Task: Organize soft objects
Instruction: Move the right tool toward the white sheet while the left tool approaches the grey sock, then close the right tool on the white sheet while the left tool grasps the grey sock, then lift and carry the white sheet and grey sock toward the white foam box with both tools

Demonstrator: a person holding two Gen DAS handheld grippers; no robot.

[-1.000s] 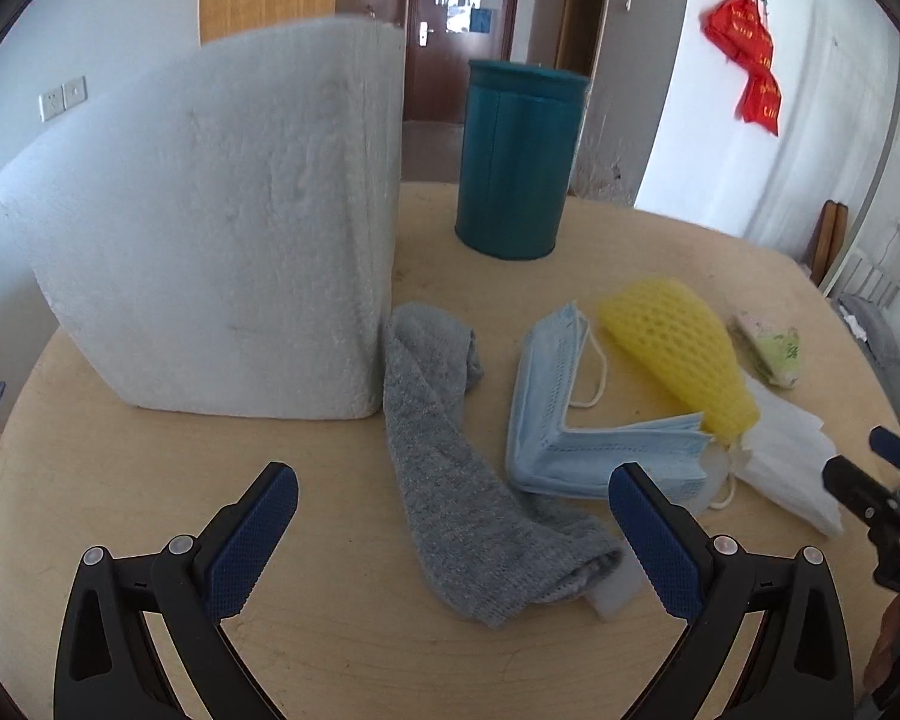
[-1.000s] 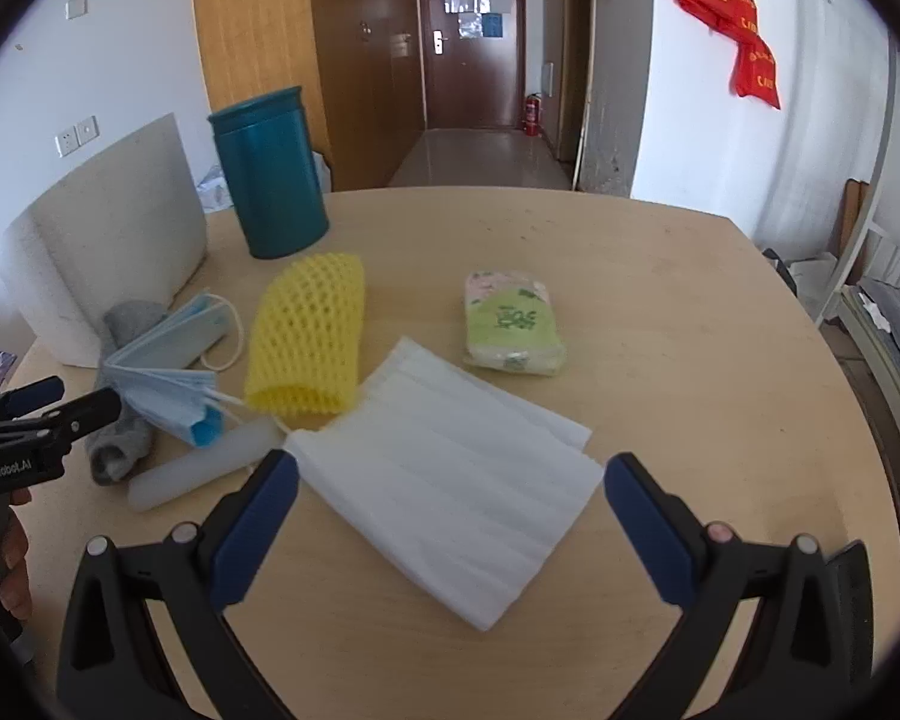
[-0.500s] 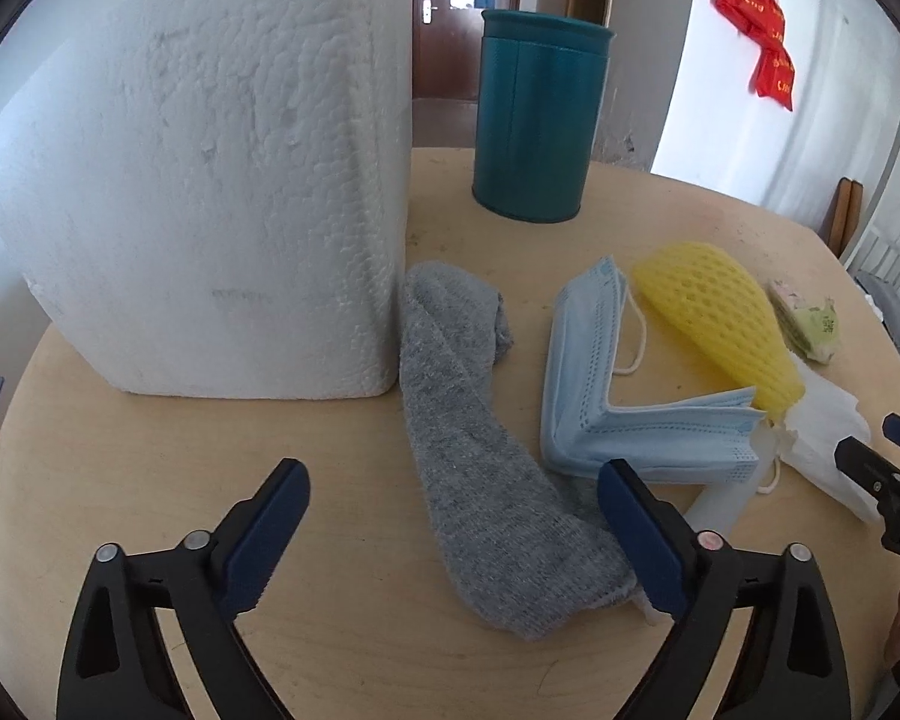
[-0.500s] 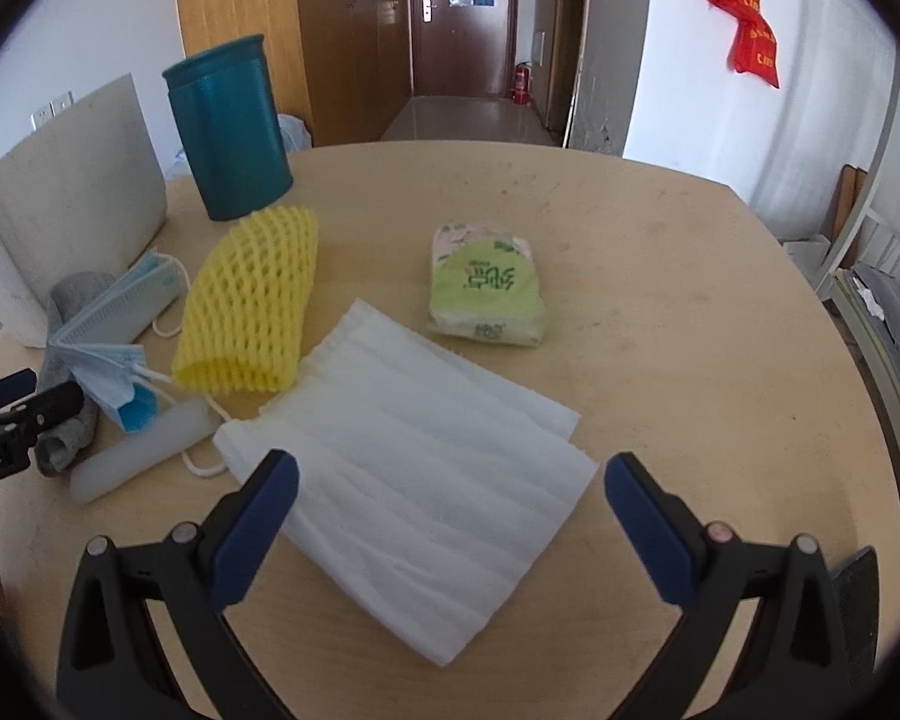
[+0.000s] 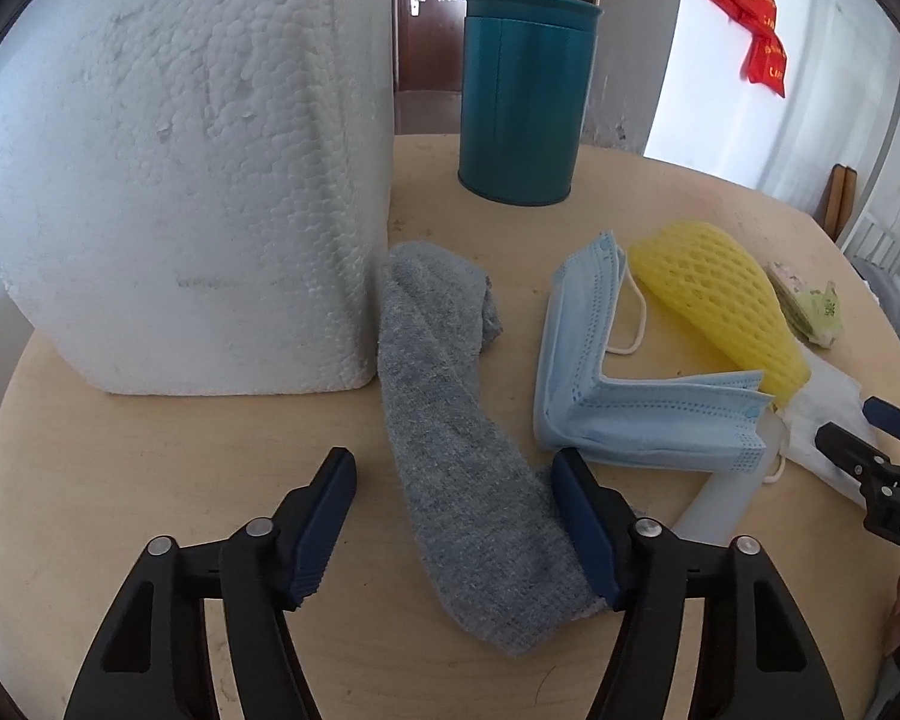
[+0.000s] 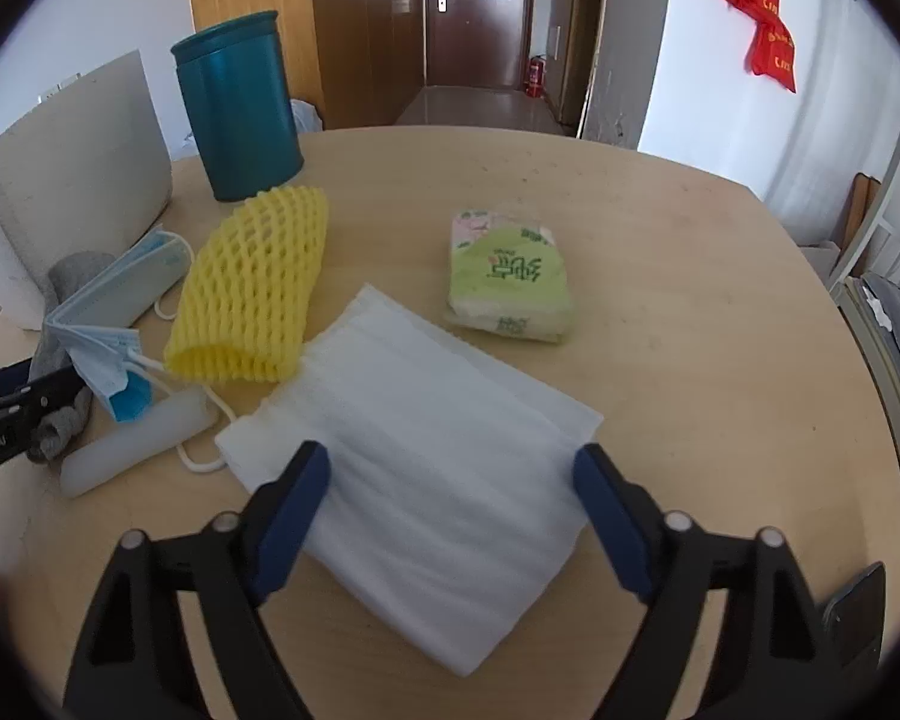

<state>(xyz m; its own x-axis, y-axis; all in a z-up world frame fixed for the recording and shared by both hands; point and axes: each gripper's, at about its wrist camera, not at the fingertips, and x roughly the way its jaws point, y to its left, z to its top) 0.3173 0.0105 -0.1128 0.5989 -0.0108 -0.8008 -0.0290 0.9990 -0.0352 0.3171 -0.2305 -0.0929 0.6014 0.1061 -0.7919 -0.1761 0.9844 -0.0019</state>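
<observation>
Left gripper (image 5: 453, 495) lower and closer in than 0.5 s ago, jaws narrowed since then but not closed, straddling lower half of grey sock (image 5: 468, 456); right pad touching or just over sock's edge, left pad on bare table (image 5: 150, 480). No clamp yet. Sock lying flat, diagonal, top end just beside white foam block (image 5: 180, 168), toe end nearest camera. Blue face mask (image 5: 624, 384) folded in an L, right of sock, same spot as before. Yellow foam net (image 5: 720, 294) behind mask, touching it. White foam rod (image 5: 726, 498) poking out under mask's end. Teal can (image 5: 525, 96) upright at back, apart from block.

Right gripper (image 6: 450, 486) also moved fwd vs 0.5 s ago, jaws closer together than before, not shut, now over near part of white foam sheet (image 6: 426, 456), a pad at each side of it. Whether pads touch sheet: can't tell. Sheet flat on table, far-left corner by net's open end. Green tissue pack (image 6: 510, 276) just beyond sheet's far edge, unmoved. Sock, mask and rod bunched at left of right wrist view, w/ left gripper's tips over sock.
</observation>
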